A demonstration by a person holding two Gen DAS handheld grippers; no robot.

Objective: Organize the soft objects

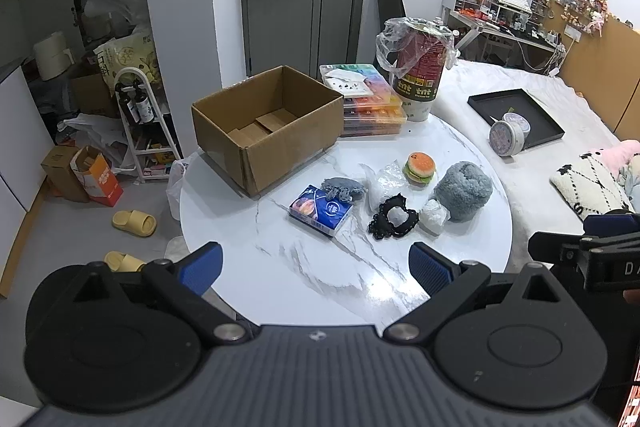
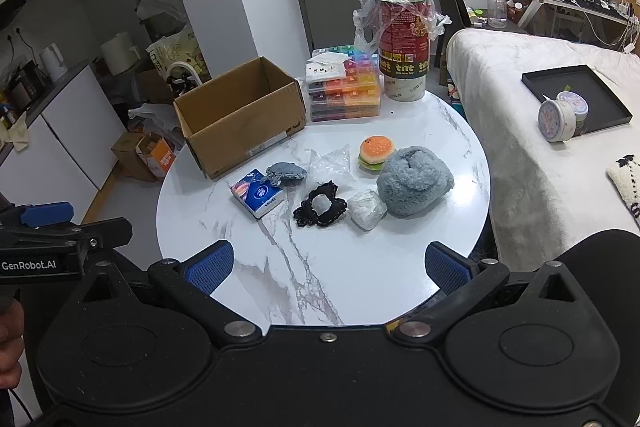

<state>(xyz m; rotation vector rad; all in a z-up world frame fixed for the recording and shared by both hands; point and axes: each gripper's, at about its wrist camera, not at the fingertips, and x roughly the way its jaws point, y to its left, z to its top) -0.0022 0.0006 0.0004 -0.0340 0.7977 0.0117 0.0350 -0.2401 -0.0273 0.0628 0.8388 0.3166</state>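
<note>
**A:** ok so what's on the round white marble-look worktop (image 1: 320,267) right now? Where's the soft stuff?

**B:** All bunched in a loose row across the middle, toward the right edge. Fluffy grey-blue plush lump (image 2: 414,185) sits nearest the right edge, with a small orange-and-green squishy burger toy (image 2: 375,153) just behind it. A little white crinkly wrapped bundle (image 2: 366,215) is touching the plush's front side. Left of that is a black frilly scrunchie (image 2: 320,207) with something pale in its centre, then a crumpled clear plastic bag (image 2: 332,163) behind it.

**A:** and the blue thing?

**B:** Blue rectangular tissue pack (image 1: 320,211), furthest left in the row, with a small grey knitted cloth (image 1: 342,189) resting against its back corner. The open brown cardboard box (image 1: 268,123) stands at the back left edge, nothing soft inside it. Beside it there's a stack of rainbow-coloured plastic organiser cases (image 1: 370,103) and a tall red paper tub lined with a clear bag (image 1: 420,67).

**A:** tools?

**B:** Left tool (image 1: 316,265) and right tool (image 2: 328,267) both hover over the near edge, blue pads spread wide, holding nothing.
</note>
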